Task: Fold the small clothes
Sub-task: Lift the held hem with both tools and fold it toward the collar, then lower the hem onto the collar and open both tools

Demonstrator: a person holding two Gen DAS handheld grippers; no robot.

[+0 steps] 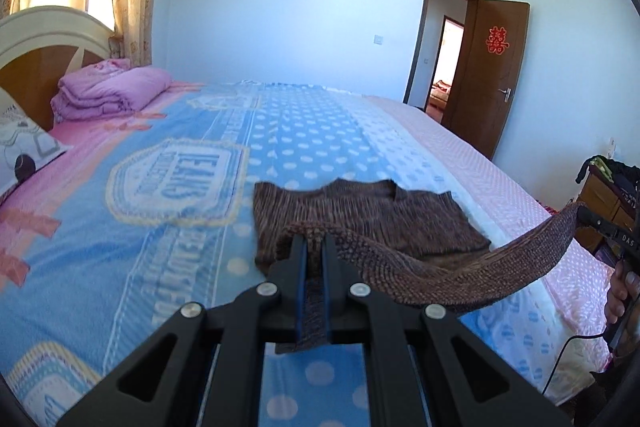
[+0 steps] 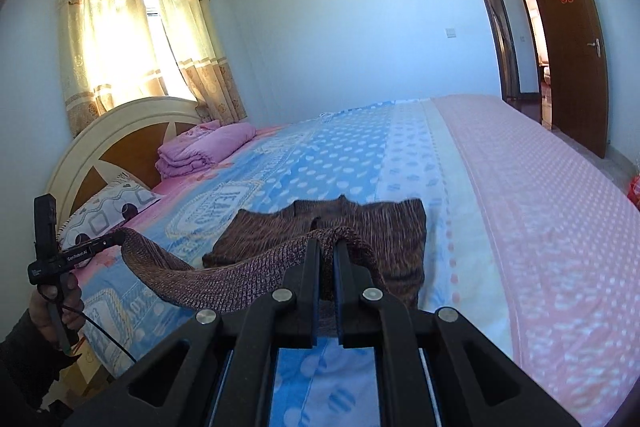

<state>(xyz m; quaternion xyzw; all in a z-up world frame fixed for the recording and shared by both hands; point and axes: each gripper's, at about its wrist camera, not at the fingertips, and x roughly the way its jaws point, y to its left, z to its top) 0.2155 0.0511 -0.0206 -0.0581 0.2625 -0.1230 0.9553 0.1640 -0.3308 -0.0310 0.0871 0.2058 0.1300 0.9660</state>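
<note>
A small brown knitted garment (image 1: 372, 223) lies on the bed's blue dotted blanket (image 1: 312, 143), its far part flat and its near edge lifted. My left gripper (image 1: 314, 241) is shut on one corner of that near edge. My right gripper (image 2: 327, 247) is shut on the other corner. The lifted edge hangs as a slack band between them above the blanket. In the left wrist view the right gripper (image 1: 580, 213) shows at the far right. In the right wrist view the left gripper (image 2: 120, 237) shows at the left, and the garment (image 2: 360, 227) lies ahead.
A folded pink quilt (image 1: 112, 91) and a patterned pillow (image 1: 24, 143) lie by the headboard (image 1: 44, 43). The bed's pink side (image 2: 540, 207) runs toward an open brown door (image 2: 572, 39). A wooden cabinet with clothes (image 1: 604, 187) stands beside the bed.
</note>
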